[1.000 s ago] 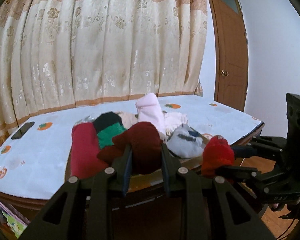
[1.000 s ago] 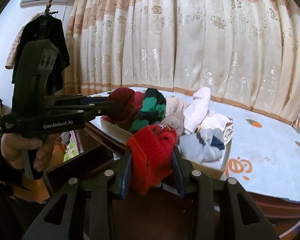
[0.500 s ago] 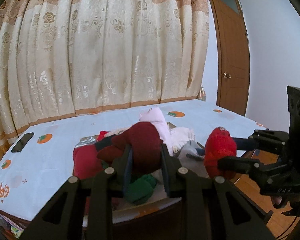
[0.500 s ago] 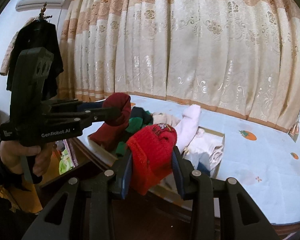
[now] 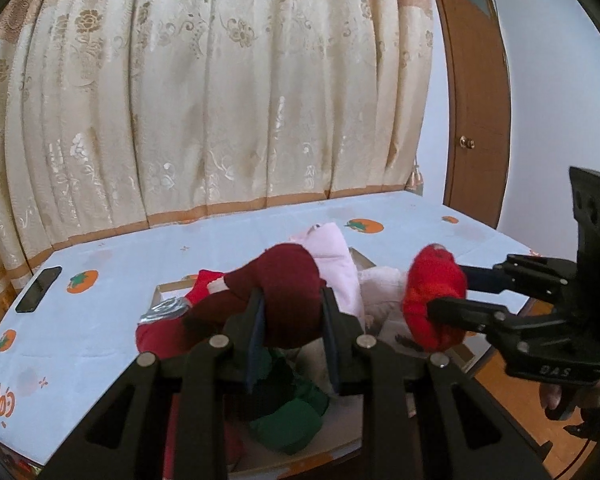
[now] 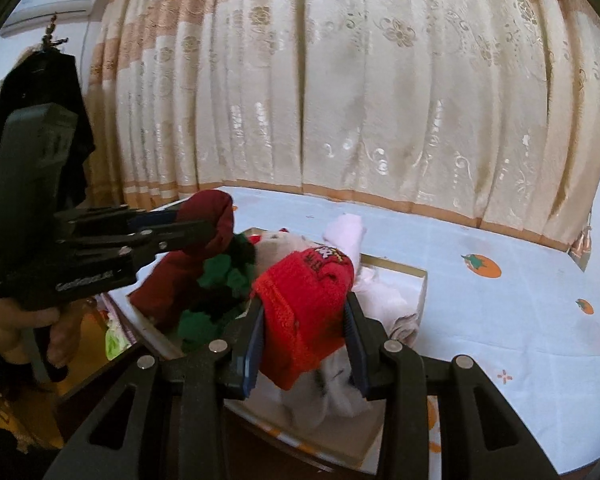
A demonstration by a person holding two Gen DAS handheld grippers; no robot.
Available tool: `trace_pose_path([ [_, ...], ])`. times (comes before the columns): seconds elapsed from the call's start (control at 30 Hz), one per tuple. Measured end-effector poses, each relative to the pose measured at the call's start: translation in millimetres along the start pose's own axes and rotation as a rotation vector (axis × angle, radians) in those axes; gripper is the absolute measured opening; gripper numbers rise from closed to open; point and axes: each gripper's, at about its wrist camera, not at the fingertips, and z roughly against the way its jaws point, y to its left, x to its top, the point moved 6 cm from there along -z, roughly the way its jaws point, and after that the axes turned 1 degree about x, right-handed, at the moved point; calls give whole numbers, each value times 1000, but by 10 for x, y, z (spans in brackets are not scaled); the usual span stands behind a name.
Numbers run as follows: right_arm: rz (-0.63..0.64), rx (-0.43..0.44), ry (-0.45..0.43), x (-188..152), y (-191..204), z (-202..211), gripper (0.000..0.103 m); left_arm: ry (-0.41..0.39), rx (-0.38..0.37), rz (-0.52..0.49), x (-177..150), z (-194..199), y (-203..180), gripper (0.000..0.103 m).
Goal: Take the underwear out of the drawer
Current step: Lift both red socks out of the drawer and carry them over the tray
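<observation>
My left gripper [image 5: 292, 316] is shut on a dark red garment [image 5: 288, 292] and holds it above the open drawer [image 5: 168, 286]. It also shows in the right wrist view [image 6: 204, 228] at the left, with the dark red garment [image 6: 210, 216] hanging from it. My right gripper [image 6: 306, 320] is shut on a bright red knitted garment [image 6: 308, 308] with lettering, above the drawer [image 6: 396, 266]. In the left wrist view the right gripper [image 5: 440, 300] holds the bright red garment [image 5: 434, 292] at the right. The drawer holds pink [image 5: 332, 256], green [image 5: 292, 424] and white clothes.
The table [image 5: 100, 320] has a white cloth with orange fruit prints. A black phone [image 5: 39, 289] lies at its far left. Patterned curtains [image 5: 220, 100] hang behind. A brown door [image 5: 476, 120] is at the right. Dark clothes [image 6: 40, 92] hang at the left.
Both grippers have risen with their garments, and the view now looks down into the drawer from higher up. The dark red garment has come further out of the pile.
</observation>
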Motion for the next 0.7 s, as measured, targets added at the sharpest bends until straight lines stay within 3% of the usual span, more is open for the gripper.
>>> trace_pose_path([
  [0.37, -45, 5, 64, 102, -170, -320, 39, 66, -4, 7, 54, -278, -18, 24],
  [0.7, -68, 8, 122, -38, -210, -515, 39, 143, -15, 31, -74, -511, 10, 24],
])
